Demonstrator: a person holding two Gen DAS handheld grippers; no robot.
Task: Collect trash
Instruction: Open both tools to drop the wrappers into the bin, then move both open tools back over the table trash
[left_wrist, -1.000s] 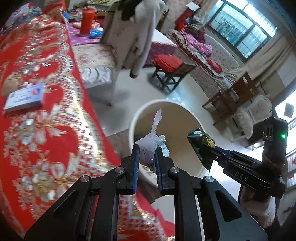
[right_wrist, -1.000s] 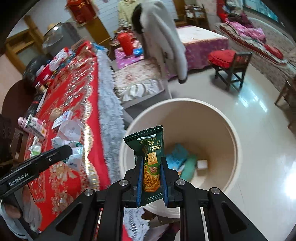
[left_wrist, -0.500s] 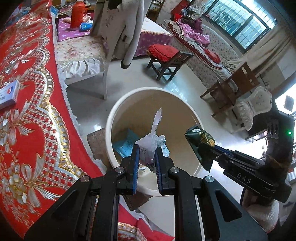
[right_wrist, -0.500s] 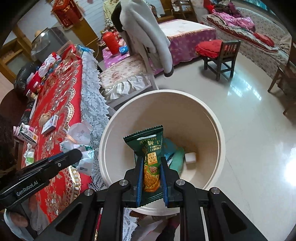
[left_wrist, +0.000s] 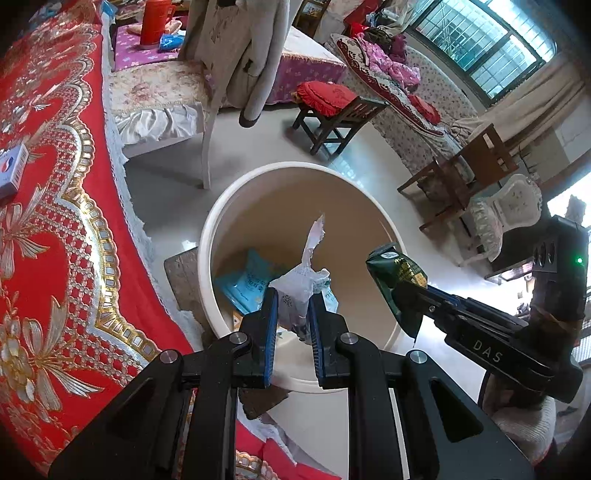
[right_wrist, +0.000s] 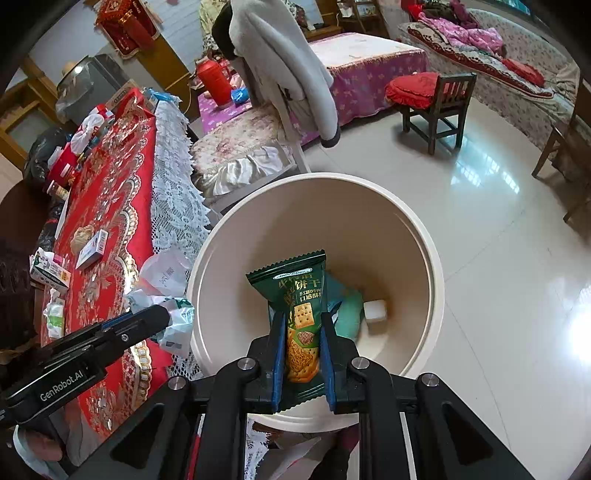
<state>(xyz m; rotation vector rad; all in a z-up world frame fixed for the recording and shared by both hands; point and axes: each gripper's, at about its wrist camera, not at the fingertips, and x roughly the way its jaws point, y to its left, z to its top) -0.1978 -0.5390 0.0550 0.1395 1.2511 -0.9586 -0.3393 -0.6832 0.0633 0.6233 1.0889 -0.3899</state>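
Note:
A cream round bin (left_wrist: 258, 177) (right_wrist: 436, 266) stands on the floor beside the table, with teal wrappers (left_wrist: 247, 280) and a small white block (right_wrist: 375, 311) at its bottom. My left gripper (left_wrist: 293, 306) is shut on a crumpled white plastic wrapper (left_wrist: 301, 284), held over the bin's near rim. My right gripper (right_wrist: 303, 332) is shut on a green cracker packet (right_wrist: 301, 295), upright over the bin's mouth. From the left wrist, the right gripper (left_wrist: 399, 295) and its packet (left_wrist: 400, 275) hang at the bin's right rim. The left gripper (right_wrist: 162, 314) shows at the bin's left edge.
The table under a red and gold cloth (left_wrist: 44, 221) with a lace edge (right_wrist: 173, 206) carries small boxes (right_wrist: 92, 249) and more litter (right_wrist: 55, 317). A chair draped with a pale coat (right_wrist: 280, 66), a stool with a red cushion (left_wrist: 332, 96) and tiled floor (right_wrist: 498, 221) surround the bin.
Both grippers have come in over the bin and sunk a little, so the bin now fills more of each view. Both grips are unchanged.

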